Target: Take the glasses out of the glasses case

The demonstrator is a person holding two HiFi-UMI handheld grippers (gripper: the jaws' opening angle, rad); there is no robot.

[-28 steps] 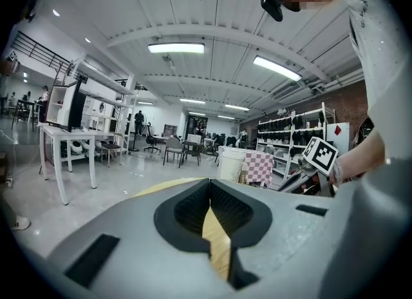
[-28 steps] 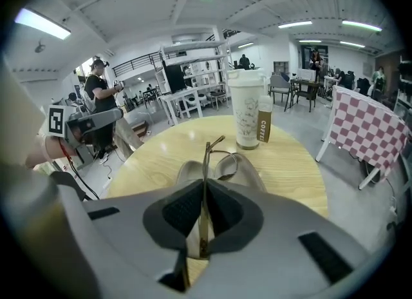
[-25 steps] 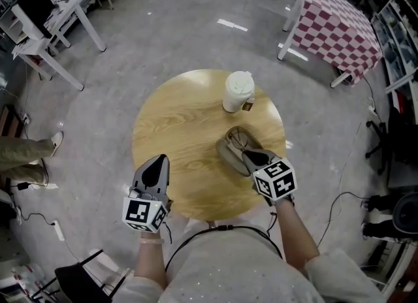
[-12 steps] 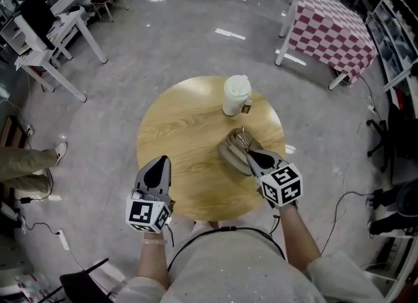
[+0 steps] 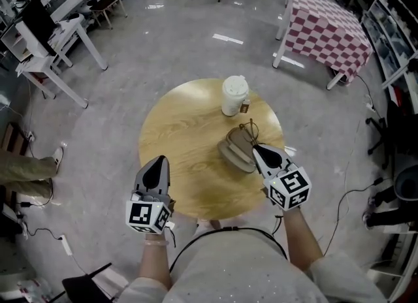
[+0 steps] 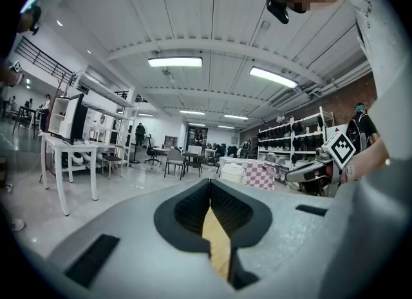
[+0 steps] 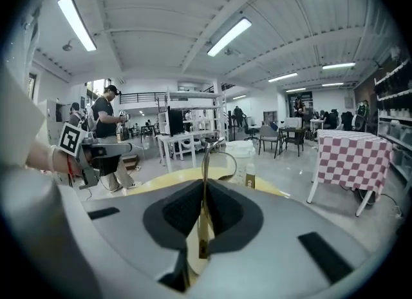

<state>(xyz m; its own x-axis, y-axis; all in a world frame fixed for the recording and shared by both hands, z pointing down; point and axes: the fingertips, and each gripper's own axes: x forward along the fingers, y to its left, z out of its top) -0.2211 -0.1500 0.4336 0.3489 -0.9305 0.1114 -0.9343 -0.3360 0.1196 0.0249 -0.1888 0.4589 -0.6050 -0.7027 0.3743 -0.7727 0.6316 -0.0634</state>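
An open tan glasses case (image 5: 236,151) lies on the right part of the round wooden table (image 5: 183,138). My right gripper (image 5: 256,147) hovers at the case's right edge, shut on a thin-framed pair of glasses (image 5: 248,127) that stands up above the case. In the right gripper view a temple of the glasses (image 7: 205,169) is pinched between the pads, and the frame rises ahead of my right gripper (image 7: 203,220). My left gripper (image 5: 159,159) hangs over the table's front left edge, shut with nothing in it. The left gripper view shows my left gripper (image 6: 209,204) with bare pads.
A white lidded cup (image 5: 234,95) with a small tag stands at the table's far side, behind the case. A checked-cloth table (image 5: 326,31) and white desks (image 5: 52,40) stand further off on the grey floor. A person's leg (image 5: 19,168) is at the left.
My right gripper has risen and drawn back to the right, lifting the glasses up out of the case. The left gripper has barely shifted.
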